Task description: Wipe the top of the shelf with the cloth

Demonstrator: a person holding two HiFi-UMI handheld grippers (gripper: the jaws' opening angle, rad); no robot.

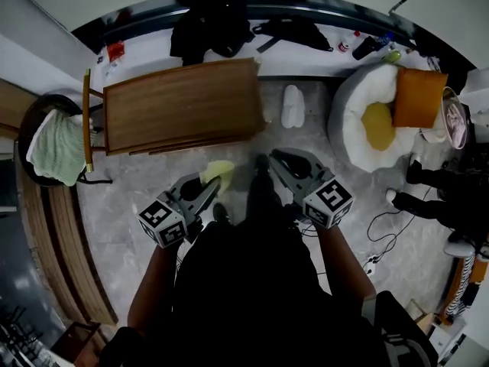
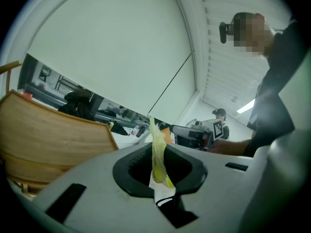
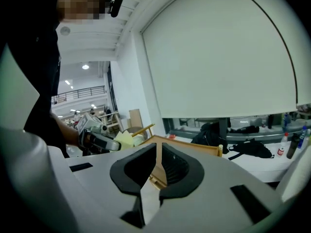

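Observation:
The wooden shelf (image 1: pixel 183 105) stands ahead of me at the upper left, its flat top bare. My left gripper (image 1: pixel 216 183) is shut on a yellow cloth (image 1: pixel 218 170), held in the air short of the shelf's near edge. In the left gripper view the cloth (image 2: pixel 158 154) hangs pinched between the jaws. My right gripper (image 1: pixel 265 164) hovers beside it, shut with nothing in it; in the right gripper view only a thin slit shows between the pads (image 3: pixel 175 166), with the shelf (image 3: pixel 194 147) beyond.
A green towel (image 1: pixel 57 147) lies over a round basket left of the shelf. White slippers (image 1: pixel 293 105) sit on the floor to the shelf's right. A round white seat (image 1: pixel 359 90) with an orange cushion (image 1: pixel 418 96) stands further right. Black bags (image 1: pixel 210 29) lie on the window ledge.

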